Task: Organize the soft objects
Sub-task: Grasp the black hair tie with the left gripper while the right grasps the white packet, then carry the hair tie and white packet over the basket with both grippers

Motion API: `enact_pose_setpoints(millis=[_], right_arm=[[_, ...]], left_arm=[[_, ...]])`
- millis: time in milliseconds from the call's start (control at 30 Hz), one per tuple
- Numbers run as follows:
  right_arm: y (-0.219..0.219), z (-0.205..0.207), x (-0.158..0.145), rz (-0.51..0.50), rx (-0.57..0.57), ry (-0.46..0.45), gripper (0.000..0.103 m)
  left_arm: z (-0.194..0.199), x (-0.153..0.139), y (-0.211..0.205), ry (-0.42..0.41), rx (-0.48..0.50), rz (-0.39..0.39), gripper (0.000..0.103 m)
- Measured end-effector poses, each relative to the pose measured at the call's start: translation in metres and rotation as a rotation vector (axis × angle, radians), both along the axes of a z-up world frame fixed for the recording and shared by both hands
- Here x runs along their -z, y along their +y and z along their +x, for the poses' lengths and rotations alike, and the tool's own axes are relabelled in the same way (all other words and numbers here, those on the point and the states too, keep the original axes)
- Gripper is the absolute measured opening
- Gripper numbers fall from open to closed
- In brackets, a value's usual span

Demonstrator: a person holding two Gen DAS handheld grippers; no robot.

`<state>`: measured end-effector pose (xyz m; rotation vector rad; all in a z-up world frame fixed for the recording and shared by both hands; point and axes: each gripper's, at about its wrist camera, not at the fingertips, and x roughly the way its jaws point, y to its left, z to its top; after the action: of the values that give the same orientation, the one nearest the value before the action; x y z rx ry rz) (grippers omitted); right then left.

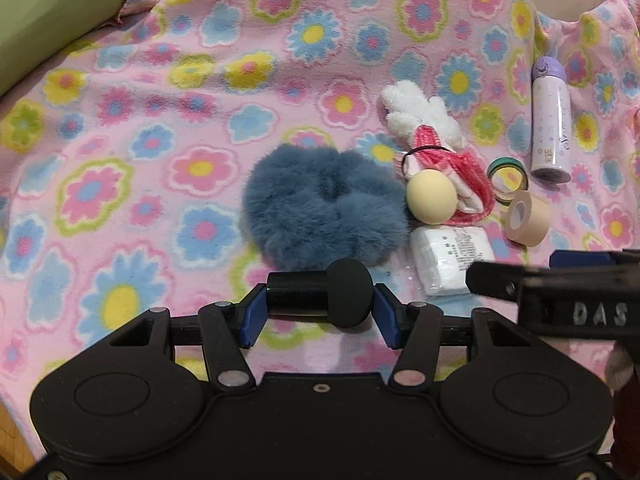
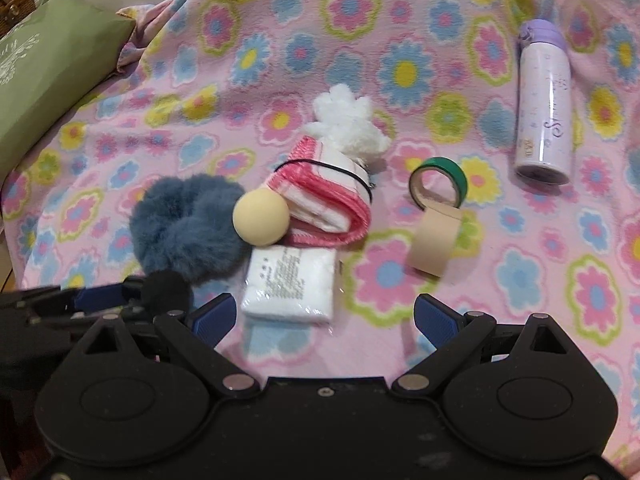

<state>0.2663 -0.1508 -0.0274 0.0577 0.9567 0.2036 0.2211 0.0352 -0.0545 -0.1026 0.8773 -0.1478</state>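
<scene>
A: So, what does the left claw [image 1: 320, 306] have?

B: It is pinching a black object with a foam head [image 1: 320, 294], held crosswise between its blue pads, just above the flowered blanket [image 1: 160, 120].

A: And the right claw [image 2: 324, 316]?

B: Spread wide, nothing between its pads. It hovers over the near edge of a white wrapped packet [image 2: 290, 286].

A: Where do the soft things lie?

B: Bunched in the middle of the blanket. The blue furry scrunchie [image 1: 324, 206] is on the left, just beyond the left claw. A pale yellow ball [image 1: 431, 197] touches its right side. Behind the ball lies a folded pink and white cloth [image 2: 332, 204] bound with a black elastic, and a white fluffy toy [image 2: 348, 124] sits at its far end. The packet lies just near of the ball.

A: Anything else?

B: To the right, a green tape roll [image 2: 438, 184] and a beige tape roll [image 2: 436, 240] touch each other. A lilac bottle [image 2: 542, 108] lies well apart at the far right. A green cushion [image 2: 52, 80] rests at the far left.
</scene>
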Motion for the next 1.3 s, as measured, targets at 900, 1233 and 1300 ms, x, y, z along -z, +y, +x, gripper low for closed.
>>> enact_pose_setpoints(millis=[900,1233,1300], right_arm=[[-0.031,-0.022,-0.008,0.049,0.092,0.022,0.057],[-0.056,-0.072,-0.038,0.084,0.11,-0.036,0.057],[-0.06,-0.084,-0.044,0.083,0.105,-0.048,0.057]], left_arm=[[-0.02,-0.015,0.003,-0.01,0.008,-0.023,0.053],[-0.058,-0.043,-0.008,-0.056,0.04,-0.03,0.053],[-0.068,-0.049,-0.009,-0.067,0.044,-0.031,0.053]])
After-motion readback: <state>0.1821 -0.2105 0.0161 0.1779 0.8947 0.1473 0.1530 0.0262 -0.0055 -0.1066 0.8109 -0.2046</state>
